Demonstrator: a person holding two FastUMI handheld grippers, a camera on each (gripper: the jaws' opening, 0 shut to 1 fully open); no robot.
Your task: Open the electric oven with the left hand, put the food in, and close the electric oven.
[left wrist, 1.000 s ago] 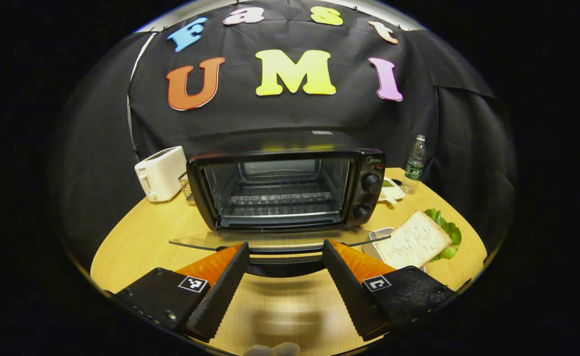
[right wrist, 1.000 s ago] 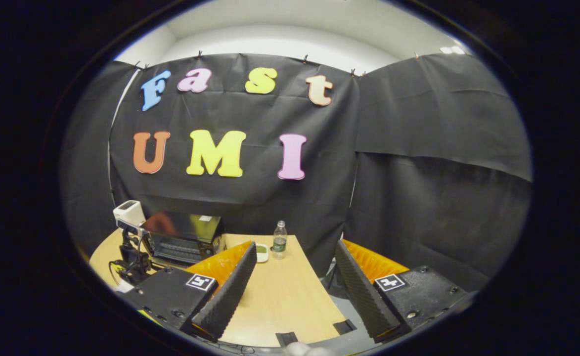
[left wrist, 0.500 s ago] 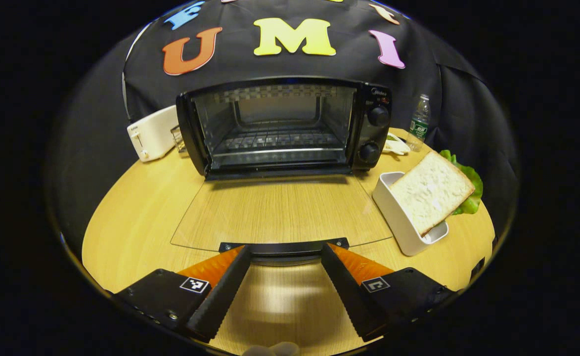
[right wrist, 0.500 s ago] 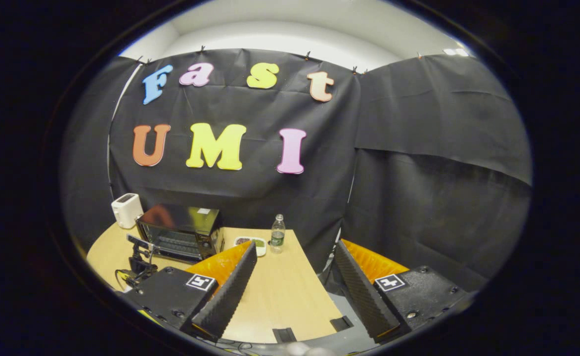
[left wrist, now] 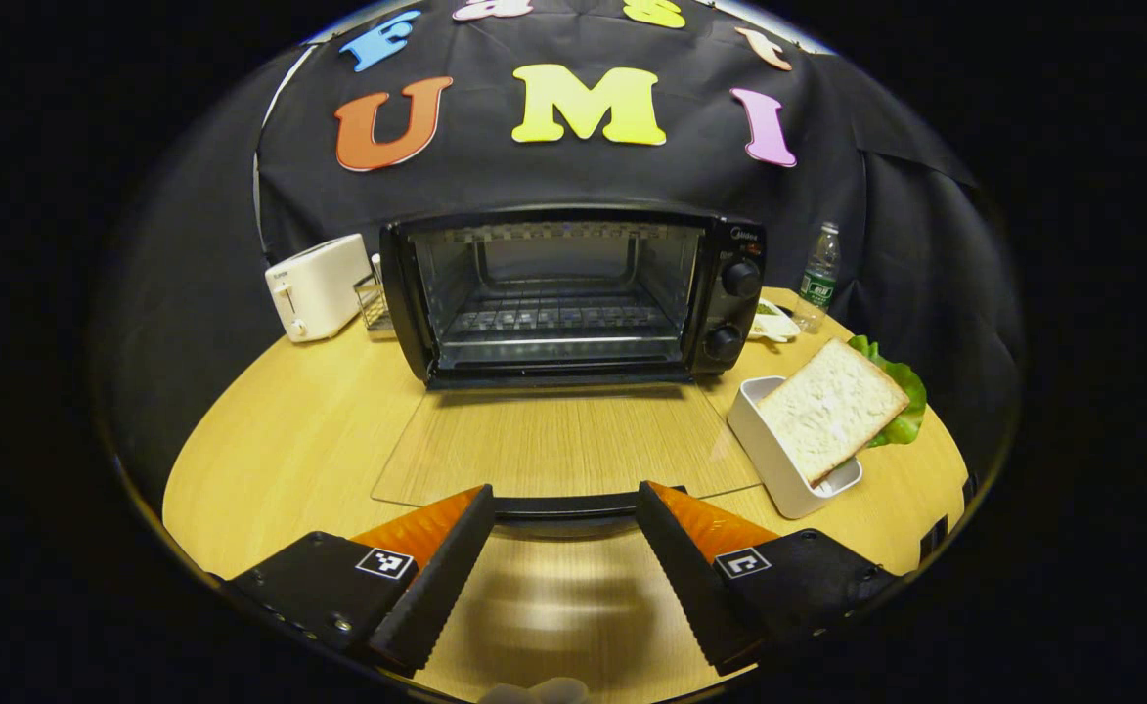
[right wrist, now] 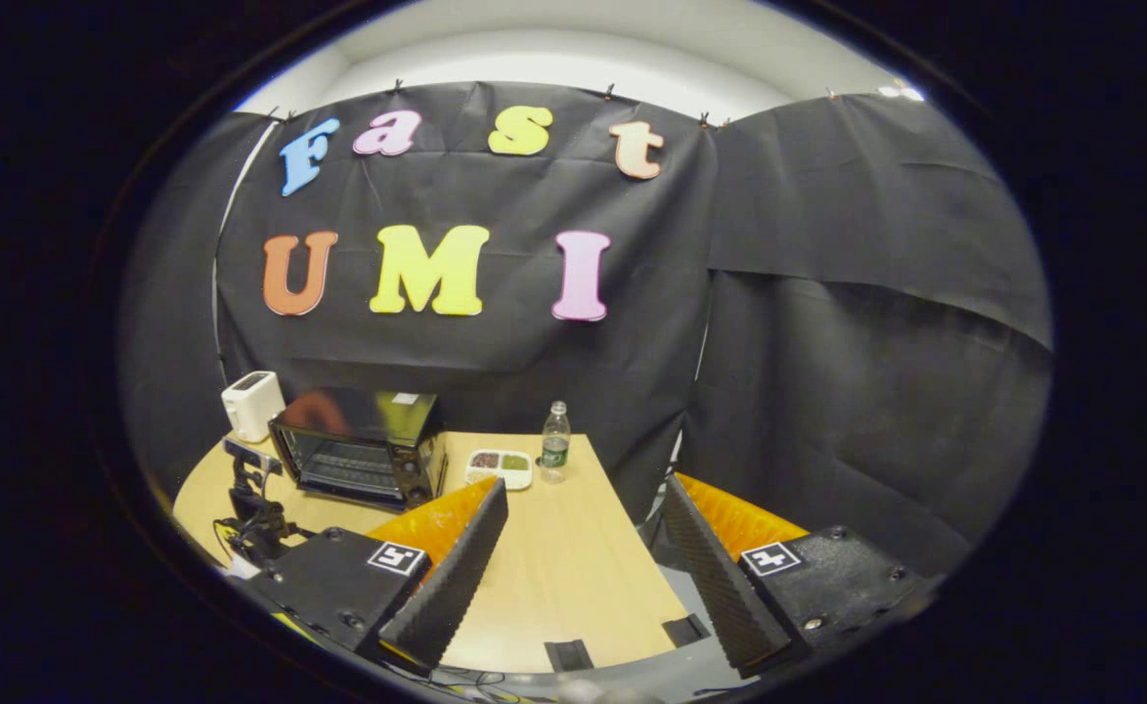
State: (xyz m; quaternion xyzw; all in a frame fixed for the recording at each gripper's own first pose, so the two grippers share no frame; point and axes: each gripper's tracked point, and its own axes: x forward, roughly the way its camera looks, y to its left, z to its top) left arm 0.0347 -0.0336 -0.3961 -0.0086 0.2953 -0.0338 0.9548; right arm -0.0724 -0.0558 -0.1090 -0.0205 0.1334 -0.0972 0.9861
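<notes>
The left gripper (left wrist: 561, 548) is hanging wide open and empty at the door handle (left wrist: 563, 506), the glass door (left wrist: 563, 440) lying flat so the sandwich (left wrist: 832, 406) can enter the oven (left wrist: 573, 293), while the right gripper (right wrist: 583, 567), likewise spread and empty, is waiting off the table (right wrist: 544, 577).

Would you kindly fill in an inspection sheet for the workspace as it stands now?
Surface: wooden table, bare in front of the oven.
Job's things: electric oven open, glass door lying flat, rack empty; bread slice with lettuce resting on a white container right of the door.
Clutter: white toaster, water bottle, small divided dish.
Grippers: left gripper open at the door's handle; right gripper open, holding nothing, off the table's right side.
Cables: cable near the left gripper's rig.
Surroundings: black cloth wall.
</notes>
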